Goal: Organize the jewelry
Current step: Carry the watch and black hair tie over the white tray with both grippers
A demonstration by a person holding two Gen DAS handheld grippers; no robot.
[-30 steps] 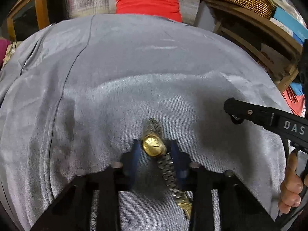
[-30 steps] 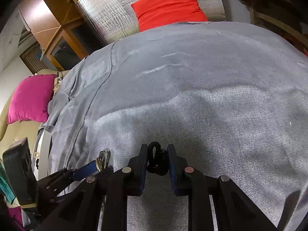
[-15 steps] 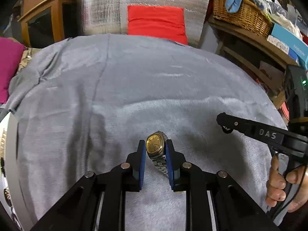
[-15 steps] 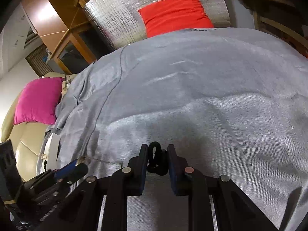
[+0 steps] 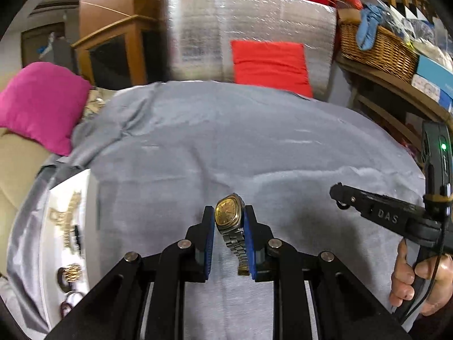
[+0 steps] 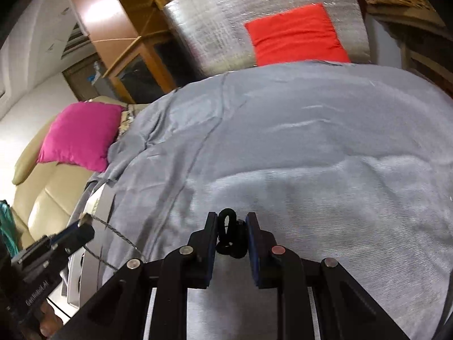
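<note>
At far left, a white tray point(image 5: 46, 243) on the grey cloth point(image 5: 226, 147) carries gold jewelry pieces point(image 5: 66, 226). The left claw point(image 5: 228, 222) is clenched on a gold watch point(image 5: 228, 212), held above the cloth with its metal band hanging down. The right claw point(image 6: 232, 233) is clenched on a small black looped item point(image 6: 230, 235), also above the cloth.

You are working in a lived-in home, grey bedspread point(image 5: 226, 147) spreading before you, pink cushion point(image 5: 42, 104) lying at ten o'clock, wicker basket point(image 5: 376, 48) sitting at two o'clock, red cushion point(image 5: 269, 65) leaning at twelve.
</note>
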